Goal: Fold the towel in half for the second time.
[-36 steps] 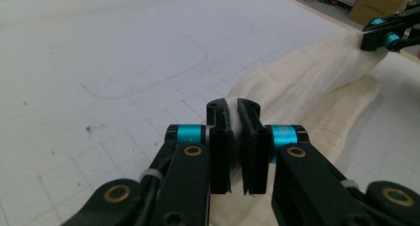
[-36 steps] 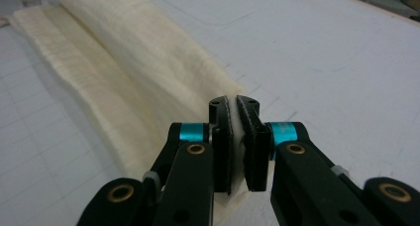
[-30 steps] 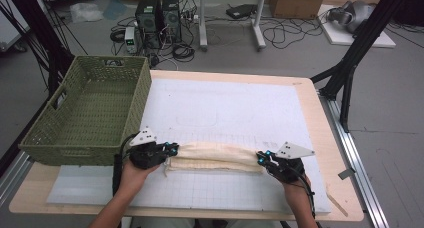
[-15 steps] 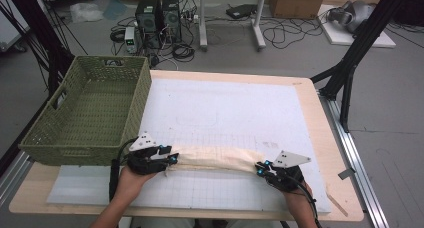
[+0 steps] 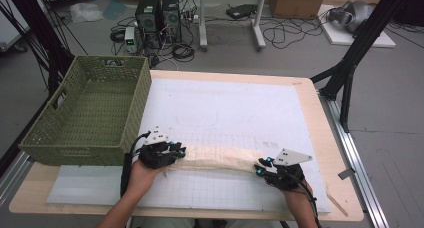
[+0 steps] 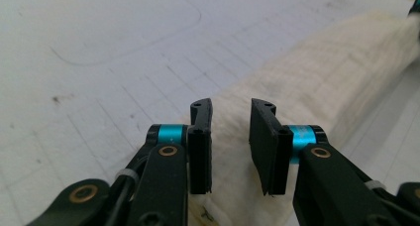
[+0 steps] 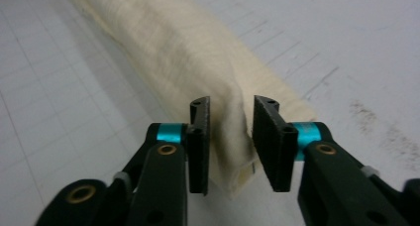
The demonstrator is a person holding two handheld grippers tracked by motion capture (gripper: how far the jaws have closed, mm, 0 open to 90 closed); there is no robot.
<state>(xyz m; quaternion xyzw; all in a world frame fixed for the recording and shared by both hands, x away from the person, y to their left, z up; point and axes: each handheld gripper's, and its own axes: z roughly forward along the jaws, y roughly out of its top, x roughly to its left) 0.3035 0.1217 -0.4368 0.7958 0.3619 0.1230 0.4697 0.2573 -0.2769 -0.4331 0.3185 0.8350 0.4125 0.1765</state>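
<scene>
A long cream cloth (image 5: 220,158), folded into a thick strip, lies across the white mat near the table's front edge. My left gripper (image 5: 176,151) is at its left end. In the left gripper view the left gripper (image 6: 231,137) has its jaws standing narrowly apart, shut on the cloth (image 6: 317,72), which bunches up between them. At the strip's right end is my right gripper (image 5: 261,167). Seen in the right gripper view, that gripper (image 7: 232,137) pinches the folded end of the cloth (image 7: 173,42), which runs away up and to the left.
A green woven basket (image 5: 35,138) stands on the table's left side, just behind my left hand. The white grid mat (image 5: 225,108) covers most of the wooden table (image 5: 320,123). Black stands, cables and computer cases are on the floor beyond.
Both grippers have drawn the cloth strip a little toward the front edge. The right gripper moved more than the left, so the strip now slants.
</scene>
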